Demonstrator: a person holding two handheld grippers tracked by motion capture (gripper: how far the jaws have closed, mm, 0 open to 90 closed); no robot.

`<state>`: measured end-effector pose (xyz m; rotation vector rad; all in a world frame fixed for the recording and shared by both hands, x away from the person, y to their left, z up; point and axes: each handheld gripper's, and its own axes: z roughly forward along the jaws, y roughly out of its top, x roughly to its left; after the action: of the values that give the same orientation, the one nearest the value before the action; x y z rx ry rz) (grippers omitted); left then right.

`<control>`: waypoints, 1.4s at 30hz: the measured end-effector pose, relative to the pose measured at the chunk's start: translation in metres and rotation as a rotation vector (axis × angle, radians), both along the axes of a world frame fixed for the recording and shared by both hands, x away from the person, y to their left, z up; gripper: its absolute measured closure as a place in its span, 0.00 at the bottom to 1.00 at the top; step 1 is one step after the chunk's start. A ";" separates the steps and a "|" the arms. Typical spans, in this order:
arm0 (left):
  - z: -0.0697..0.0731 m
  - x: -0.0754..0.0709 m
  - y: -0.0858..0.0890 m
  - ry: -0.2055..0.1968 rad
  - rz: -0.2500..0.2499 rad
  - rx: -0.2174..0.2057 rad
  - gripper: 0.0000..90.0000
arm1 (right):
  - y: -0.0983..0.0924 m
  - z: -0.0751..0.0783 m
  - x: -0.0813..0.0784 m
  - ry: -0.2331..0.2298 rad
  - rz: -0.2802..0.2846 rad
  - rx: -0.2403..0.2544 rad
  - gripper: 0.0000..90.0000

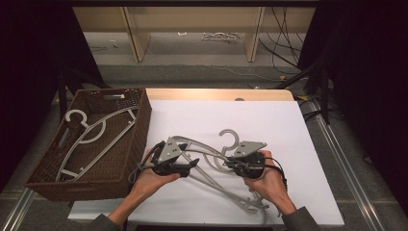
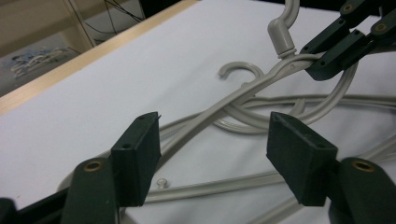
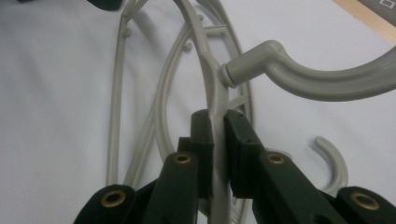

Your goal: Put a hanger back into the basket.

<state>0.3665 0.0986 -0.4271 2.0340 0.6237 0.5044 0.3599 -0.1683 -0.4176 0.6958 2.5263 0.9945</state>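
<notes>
Grey hanger (image 3: 212, 84) in right gripper (image 3: 218, 128)

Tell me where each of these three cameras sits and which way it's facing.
High view: above the person's side, looking forward and down at the white table and brown wicker basket; forearms, both hands show.
Left gripper view: on the left gripper, jaws apart, facing the right gripper.
Right gripper view: on the right gripper, clamping the grey plastic hanger.
Shared: that hanger.

Basket (image 1: 126, 159) at the table's (image 1: 288, 144) left edge holds hangers (image 1: 96, 134) — more hangers (image 1: 216, 168) lie tangled mid-table
</notes>
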 end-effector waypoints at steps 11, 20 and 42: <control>0.000 0.020 -0.028 0.062 -0.101 0.112 0.40 | 0.007 -0.001 -0.003 -0.006 0.034 -0.021 0.92; -0.005 0.023 -0.044 0.086 -0.189 0.173 0.54 | 0.009 -0.001 -0.004 -0.029 0.058 -0.047 0.92; 0.007 0.019 -0.048 0.068 -0.375 0.263 0.91 | -0.004 0.011 0.001 -0.093 -0.009 0.019 0.54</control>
<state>0.3852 0.0503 -0.4197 2.3559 0.2096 0.3057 0.3608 -0.1722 -0.4062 0.6498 2.4347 1.0246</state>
